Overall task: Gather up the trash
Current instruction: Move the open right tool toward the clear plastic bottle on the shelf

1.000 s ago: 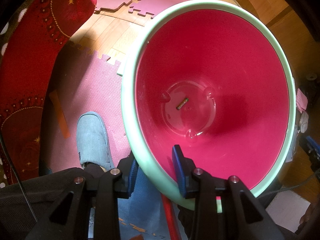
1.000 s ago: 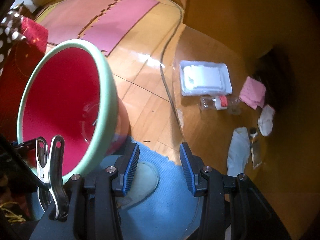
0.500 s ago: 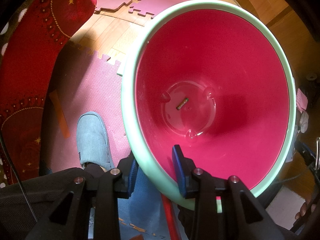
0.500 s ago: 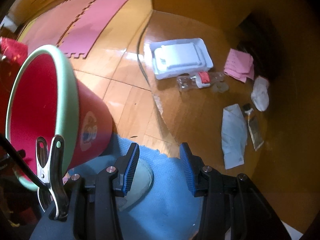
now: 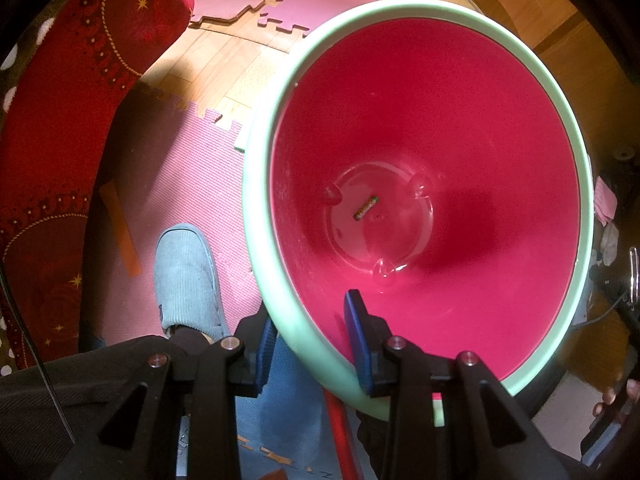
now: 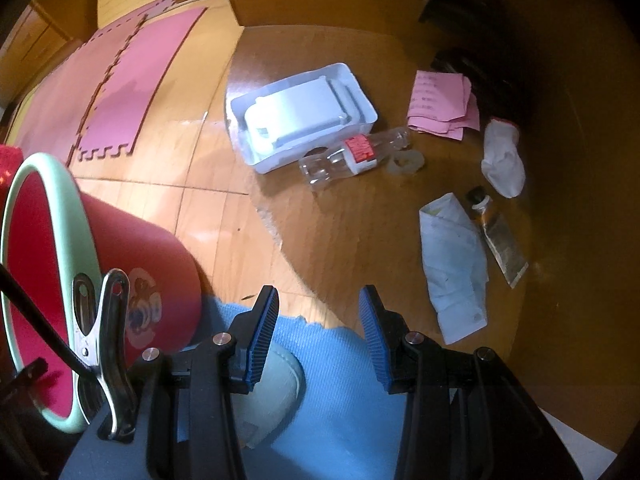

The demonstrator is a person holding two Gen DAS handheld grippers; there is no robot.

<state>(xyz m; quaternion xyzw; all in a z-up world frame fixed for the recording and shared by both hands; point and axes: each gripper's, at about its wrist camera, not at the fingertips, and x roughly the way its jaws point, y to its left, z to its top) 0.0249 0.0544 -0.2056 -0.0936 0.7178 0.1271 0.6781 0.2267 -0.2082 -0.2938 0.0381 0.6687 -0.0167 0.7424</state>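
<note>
Left gripper (image 5: 310, 346) clamps round red bucket (image 5: 420, 184) by its mint rim; only right view shows floor litter: clear plastic bottle (image 6: 352, 156), white tray (image 6: 300, 120), beyond open, empty right gripper (image 6: 318, 326)

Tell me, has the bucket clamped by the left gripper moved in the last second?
No. In the left wrist view the red bucket sits just as before against the pink puzzle mat and grey slipper, with the left gripper clamped on its green rim.

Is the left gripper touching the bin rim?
Touching. The left wrist view shows the left gripper pads clamped either side of the bin's green rim, no gap.
</note>
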